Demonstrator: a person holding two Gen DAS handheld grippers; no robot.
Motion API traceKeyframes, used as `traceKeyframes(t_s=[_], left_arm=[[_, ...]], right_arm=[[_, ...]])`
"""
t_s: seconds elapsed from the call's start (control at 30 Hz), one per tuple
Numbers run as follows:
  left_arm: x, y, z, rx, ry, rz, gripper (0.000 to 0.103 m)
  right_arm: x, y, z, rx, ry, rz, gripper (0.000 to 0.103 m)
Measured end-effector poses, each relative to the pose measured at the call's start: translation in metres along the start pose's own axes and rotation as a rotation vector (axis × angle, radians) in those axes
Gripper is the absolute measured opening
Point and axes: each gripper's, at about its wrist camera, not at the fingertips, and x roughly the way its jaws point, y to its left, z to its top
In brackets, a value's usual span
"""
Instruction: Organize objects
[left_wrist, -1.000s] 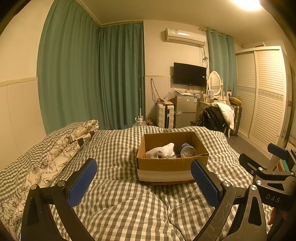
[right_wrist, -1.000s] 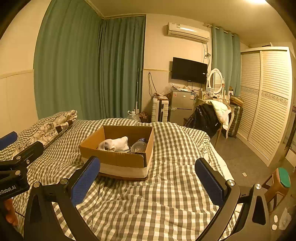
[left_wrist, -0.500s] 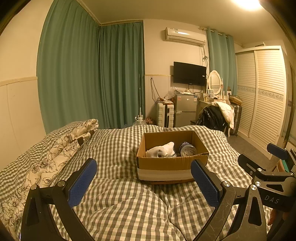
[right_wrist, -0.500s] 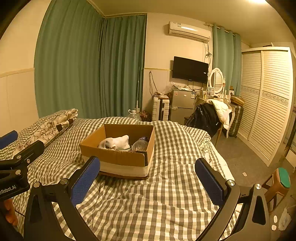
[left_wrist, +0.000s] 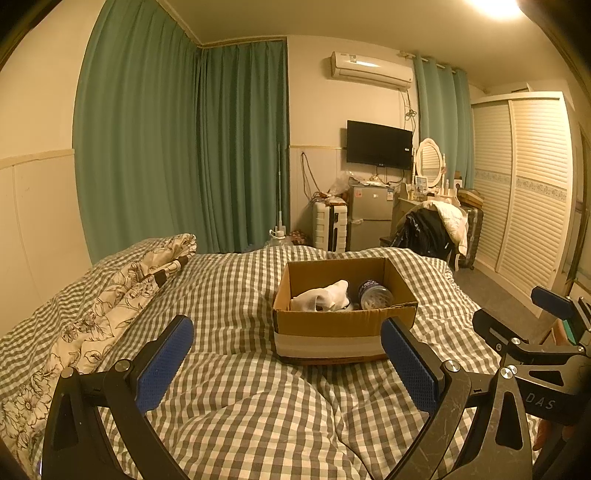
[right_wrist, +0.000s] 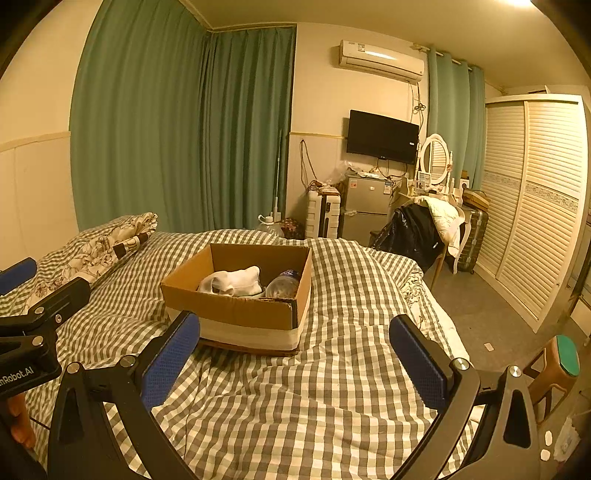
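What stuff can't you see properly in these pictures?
- Cardboard box floor: both views, hidden by its near wall and the white cloth.
- Plastic bottle: lower part behind the box wall; label too small to read.
- Dresser items: too small in both views.

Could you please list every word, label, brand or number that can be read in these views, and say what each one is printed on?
"DAS": on the body of the right hand-held gripper, seen from the left wrist view.
"nRobot.AI": on the body of the left hand-held gripper, seen from the right wrist view; its start is cut off by the frame edge.
Too small or blurred to read: the bottle label in the cardboard box, the stickers on the fridge, the air conditioner badge.
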Motion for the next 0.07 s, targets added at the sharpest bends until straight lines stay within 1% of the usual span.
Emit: traceKeyframes(t_s=[0.07], left_arm=[[0.0005, 0.0006, 0.0005, -0.003, 0.0, 0.003, 0.103]], right_arm=[[0.0002, 0.0003, 0.0, 0.0, 0.002, 0.0, 0.103]])
